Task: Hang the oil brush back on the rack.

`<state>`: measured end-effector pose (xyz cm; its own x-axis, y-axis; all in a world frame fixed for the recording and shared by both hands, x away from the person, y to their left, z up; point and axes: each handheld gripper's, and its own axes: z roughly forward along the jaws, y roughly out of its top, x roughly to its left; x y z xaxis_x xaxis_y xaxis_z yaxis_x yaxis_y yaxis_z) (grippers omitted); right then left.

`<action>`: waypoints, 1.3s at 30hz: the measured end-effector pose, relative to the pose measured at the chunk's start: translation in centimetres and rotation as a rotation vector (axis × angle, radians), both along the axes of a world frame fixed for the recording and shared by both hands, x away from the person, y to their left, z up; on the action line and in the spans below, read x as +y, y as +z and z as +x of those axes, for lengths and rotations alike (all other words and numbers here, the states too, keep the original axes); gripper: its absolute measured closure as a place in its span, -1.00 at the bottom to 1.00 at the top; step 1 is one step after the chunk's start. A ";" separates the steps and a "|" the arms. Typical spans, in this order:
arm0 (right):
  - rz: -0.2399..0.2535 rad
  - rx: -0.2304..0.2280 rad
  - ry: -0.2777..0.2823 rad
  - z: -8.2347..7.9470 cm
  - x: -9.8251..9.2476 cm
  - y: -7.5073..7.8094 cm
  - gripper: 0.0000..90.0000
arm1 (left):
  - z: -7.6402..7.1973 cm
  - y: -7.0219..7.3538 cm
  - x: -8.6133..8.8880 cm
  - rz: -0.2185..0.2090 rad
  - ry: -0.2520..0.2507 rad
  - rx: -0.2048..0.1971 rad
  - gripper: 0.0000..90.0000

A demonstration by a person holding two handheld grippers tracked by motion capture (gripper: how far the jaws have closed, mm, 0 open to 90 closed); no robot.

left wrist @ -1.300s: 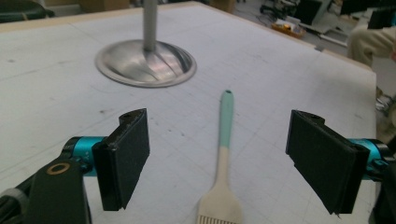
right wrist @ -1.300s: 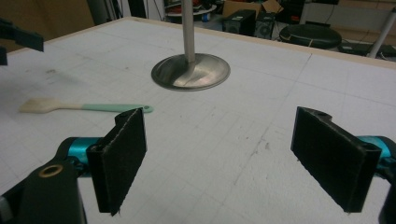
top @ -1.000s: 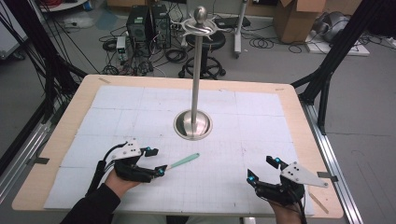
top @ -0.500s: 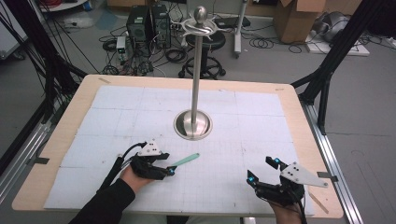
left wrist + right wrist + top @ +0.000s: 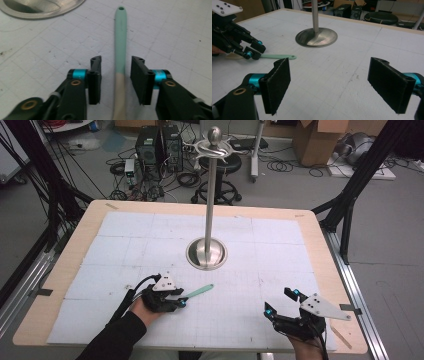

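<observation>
A slim utensil (image 5: 200, 291) with a mint-green handle and a cream end lies flat on the white mat, in front of the steel stand. In the left gripper view the utensil (image 5: 120, 37) runs straight between the jaws, a small hole at its far tip. My left gripper (image 5: 180, 301) is open around it, with a gap on each side of the handle. The cream end is hidden under the gripper. My right gripper (image 5: 279, 301) rests near the front right of the table, open wide with nothing between its pads (image 5: 275, 82). It looks across at the utensil (image 5: 278, 56) and the left gripper (image 5: 253, 51).
A tall steel pole on a round base (image 5: 207, 254) stands at the table's middle, with curved hooks at its top (image 5: 214, 146). The white gridded mat (image 5: 280, 245) covers the wooden tabletop. Cables, computers, a stool and boxes lie on the floor beyond.
My left gripper has slid right along the table to the utensil and now straddles its handle. The utensil and the right gripper have not moved.
</observation>
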<state>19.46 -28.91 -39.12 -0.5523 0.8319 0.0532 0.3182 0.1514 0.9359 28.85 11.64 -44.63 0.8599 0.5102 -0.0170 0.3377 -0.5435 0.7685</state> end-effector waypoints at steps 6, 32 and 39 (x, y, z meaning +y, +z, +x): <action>-0.003 -0.001 0.003 0.1 0.1 0.0 -0.62 | -0.1 0.1 -0.2 0.003 -0.035 0.011 0.79; 0.031 -0.002 0.013 -0.1 0.0 0.1 -0.61 | -0.7 0.7 0.7 -0.150 -0.007 0.025 0.81; 0.091 -0.011 0.078 -0.2 0.5 0.4 -0.61 | -1.6 1.9 1.2 -0.273 -0.042 -0.007 0.81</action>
